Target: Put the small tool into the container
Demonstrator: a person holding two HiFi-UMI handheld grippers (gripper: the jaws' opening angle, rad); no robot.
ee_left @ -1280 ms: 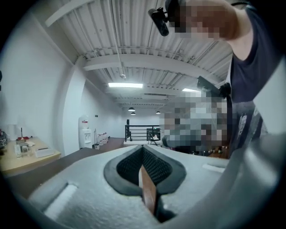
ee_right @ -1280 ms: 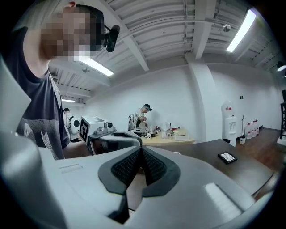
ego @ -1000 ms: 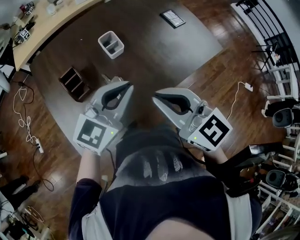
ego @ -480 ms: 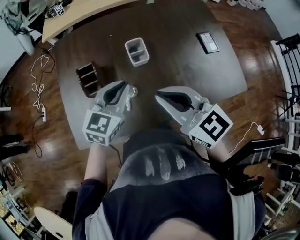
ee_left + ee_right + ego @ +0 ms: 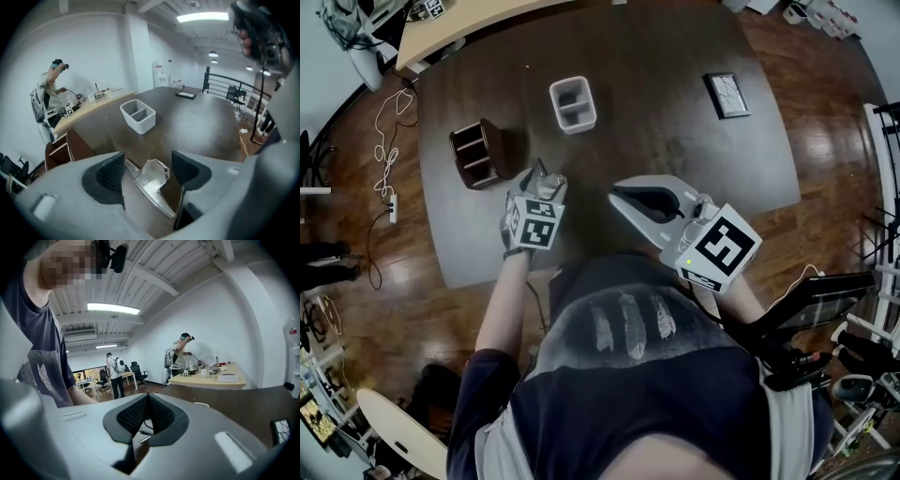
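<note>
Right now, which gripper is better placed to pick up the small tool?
Left gripper: its jaws are opening with the small metal tool between them, and the white container is ahead. The right gripper is shut, empty, off to the side.

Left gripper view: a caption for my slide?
Left tool opening its jaws, shiny metal piece between them, white container ahead.

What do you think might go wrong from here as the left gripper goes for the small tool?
1. The jaws of the left gripper are opening around the small metal tool, which sits askew between them; closing may pinch only an edge and let it slip.
2. The white container has two narrow compartments; the tool might catch on the divider.
</note>
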